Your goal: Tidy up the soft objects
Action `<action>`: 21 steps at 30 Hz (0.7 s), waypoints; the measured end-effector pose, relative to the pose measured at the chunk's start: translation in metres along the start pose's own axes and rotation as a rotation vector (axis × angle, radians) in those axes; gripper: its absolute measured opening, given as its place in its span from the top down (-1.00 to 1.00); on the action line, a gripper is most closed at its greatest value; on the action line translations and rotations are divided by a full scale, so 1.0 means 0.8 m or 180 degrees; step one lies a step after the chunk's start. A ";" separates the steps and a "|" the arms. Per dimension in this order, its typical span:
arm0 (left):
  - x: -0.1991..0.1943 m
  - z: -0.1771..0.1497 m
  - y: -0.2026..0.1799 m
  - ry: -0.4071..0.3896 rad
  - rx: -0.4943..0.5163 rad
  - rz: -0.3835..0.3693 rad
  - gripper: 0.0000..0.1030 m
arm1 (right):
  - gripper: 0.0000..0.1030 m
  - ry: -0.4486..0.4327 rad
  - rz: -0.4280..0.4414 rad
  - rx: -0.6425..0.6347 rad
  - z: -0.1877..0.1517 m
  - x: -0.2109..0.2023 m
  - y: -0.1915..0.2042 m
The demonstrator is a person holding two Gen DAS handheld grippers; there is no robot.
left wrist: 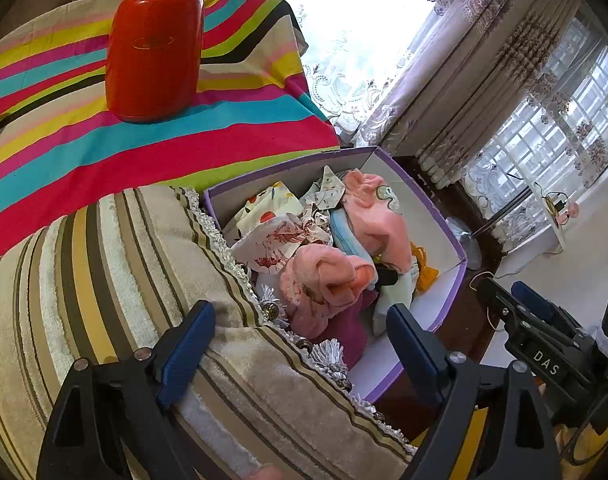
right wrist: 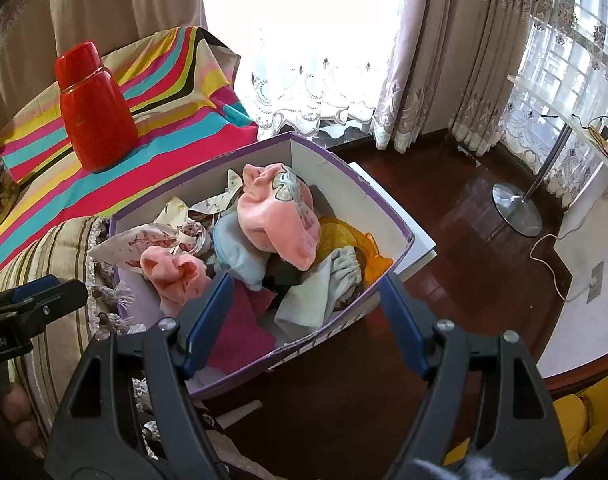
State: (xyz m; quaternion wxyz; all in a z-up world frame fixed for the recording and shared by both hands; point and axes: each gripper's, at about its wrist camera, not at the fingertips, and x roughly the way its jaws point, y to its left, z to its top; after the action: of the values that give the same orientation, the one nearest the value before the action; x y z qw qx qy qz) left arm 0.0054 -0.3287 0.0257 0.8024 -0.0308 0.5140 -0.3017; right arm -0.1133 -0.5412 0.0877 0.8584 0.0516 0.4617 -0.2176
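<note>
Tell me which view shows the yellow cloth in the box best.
Right wrist view: the yellow cloth lies largely exposed beside the pink garment. In the left wrist view only a small edge peeks out behind the pink garment.

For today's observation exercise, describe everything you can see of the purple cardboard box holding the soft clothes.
The purple cardboard box is an open, lidless rectangle: purple outside and along the rim, pale grey-white inside. It looks like thin card, slightly scuffed at the edges. It sits upright, its near corner jutting over the dark wood floor. Its far side meets the striped cloth, and its left side presses against the fringed striped cushion. Crumpled pink, blue, white, orange and magenta fabrics fill it loosely. Neither gripper touches it.
</note>
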 end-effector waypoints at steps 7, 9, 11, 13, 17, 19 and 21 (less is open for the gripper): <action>0.003 0.000 -0.003 0.0014 0.0018 0.0014 -0.76 | -0.52 0.0022 -0.0006 0.0001 0.000 0.003 0.000; 0.003 0.000 -0.003 0.0015 0.0019 0.0015 -0.76 | -0.52 0.0023 -0.0007 0.0002 0.000 0.003 0.000; 0.003 0.000 -0.003 0.0014 0.0018 0.0013 -0.76 | -0.52 0.0023 -0.0008 0.0003 0.000 0.003 0.000; 0.003 0.000 -0.003 0.0014 0.0016 0.0013 -0.76 | -0.52 0.0020 -0.0008 -0.0001 0.000 0.003 0.000; 0.003 0.000 -0.003 0.0013 0.0015 0.0012 -0.76 | -0.52 0.0023 -0.0012 -0.0002 0.000 0.003 0.000; 0.003 0.000 -0.003 0.0014 0.0017 0.0012 -0.76 | -0.52 0.0028 -0.0016 0.0000 -0.001 0.004 0.000; 0.003 0.000 -0.003 0.0014 0.0018 0.0014 -0.76 | -0.53 0.0036 -0.0016 0.0007 -0.002 0.005 -0.001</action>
State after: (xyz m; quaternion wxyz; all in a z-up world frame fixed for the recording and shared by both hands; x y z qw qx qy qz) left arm 0.0049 -0.3315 0.0246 0.8020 -0.0267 0.5150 -0.3014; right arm -0.1129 -0.5425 0.0831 0.8552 0.0526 0.4663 -0.2200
